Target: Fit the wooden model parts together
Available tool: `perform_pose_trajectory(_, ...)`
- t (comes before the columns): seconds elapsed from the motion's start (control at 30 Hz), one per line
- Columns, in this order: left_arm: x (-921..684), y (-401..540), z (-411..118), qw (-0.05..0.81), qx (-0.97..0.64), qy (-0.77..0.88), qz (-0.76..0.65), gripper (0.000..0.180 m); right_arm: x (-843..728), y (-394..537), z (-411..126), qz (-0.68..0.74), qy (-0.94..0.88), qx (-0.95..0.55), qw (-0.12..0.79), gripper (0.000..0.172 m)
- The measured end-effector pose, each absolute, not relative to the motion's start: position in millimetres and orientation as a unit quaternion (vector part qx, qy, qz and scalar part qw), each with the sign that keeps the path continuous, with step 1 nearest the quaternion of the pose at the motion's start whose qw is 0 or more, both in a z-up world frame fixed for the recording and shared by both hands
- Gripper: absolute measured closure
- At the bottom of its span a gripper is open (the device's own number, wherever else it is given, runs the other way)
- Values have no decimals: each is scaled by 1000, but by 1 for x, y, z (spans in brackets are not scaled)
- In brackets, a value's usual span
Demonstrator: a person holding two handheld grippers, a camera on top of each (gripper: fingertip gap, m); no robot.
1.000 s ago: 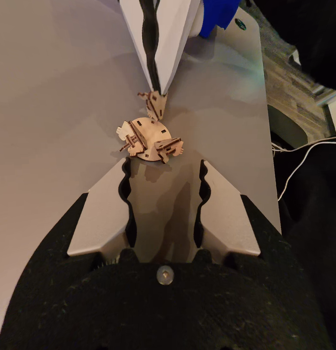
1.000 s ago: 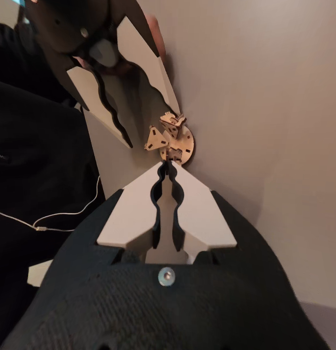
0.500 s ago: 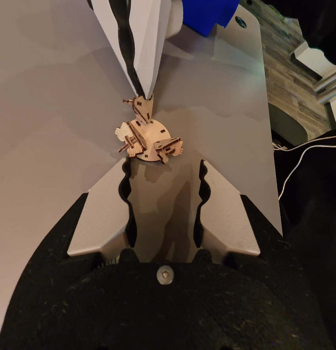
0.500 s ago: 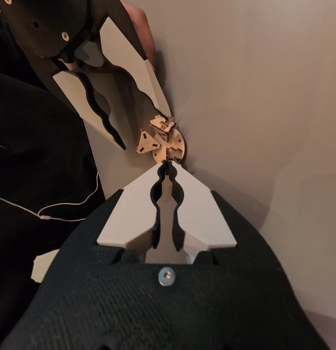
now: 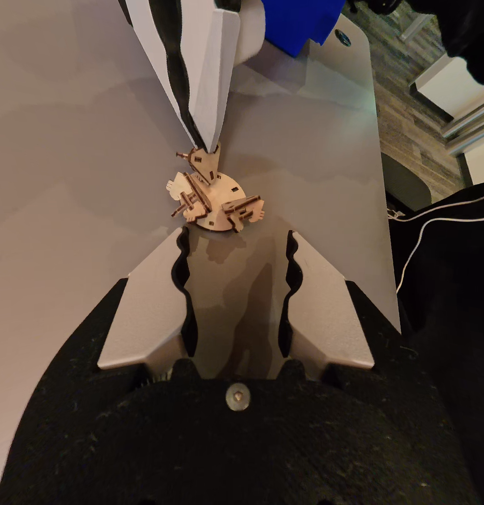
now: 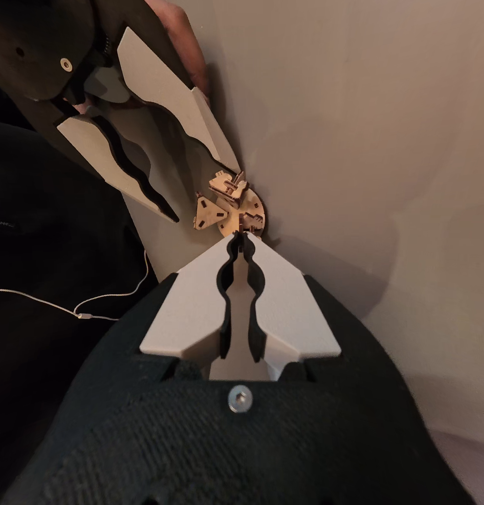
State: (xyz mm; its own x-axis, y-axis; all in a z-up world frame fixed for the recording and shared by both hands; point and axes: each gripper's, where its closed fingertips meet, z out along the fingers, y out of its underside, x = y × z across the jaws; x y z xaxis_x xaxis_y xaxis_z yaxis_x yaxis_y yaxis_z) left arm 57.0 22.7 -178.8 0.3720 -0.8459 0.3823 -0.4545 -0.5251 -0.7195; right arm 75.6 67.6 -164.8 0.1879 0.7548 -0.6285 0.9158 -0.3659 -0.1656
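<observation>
A round wooden disc (image 5: 229,196) lies on the grey table (image 5: 71,164) with small slotted wooden pieces (image 5: 243,210) standing on it. My left gripper (image 5: 236,235) is open and empty just in front of the disc, with its left fingertip (image 5: 184,235) close to the near rim. My right gripper (image 6: 239,237) is shut on a thin flat wooden piece (image 5: 205,164) and comes in from the far side in the left wrist view. That piece's lower tip is at the disc's far edge. The right wrist view shows the disc (image 6: 255,207) and the open left gripper (image 6: 199,188) behind it.
The table's right edge (image 5: 382,218) runs close by the disc, and a white cable (image 5: 426,216) lies on dark cloth beyond it. A blue part (image 5: 298,24) sits at the far end. A person's hand (image 6: 186,35) is behind the left gripper. Some 6 centimetres of space lies between my two pairs of fingers.
My right gripper has moved to the left in the left wrist view, with the wooden piece still in it, and has come slightly lower toward the disc. The left gripper has stayed open and still.
</observation>
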Motion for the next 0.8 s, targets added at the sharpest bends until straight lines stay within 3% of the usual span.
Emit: perform_pose_trajectory(0.8,66,9,-176,239,-775,421,-407,113,75,65,-165,-313,492,799,148,172)
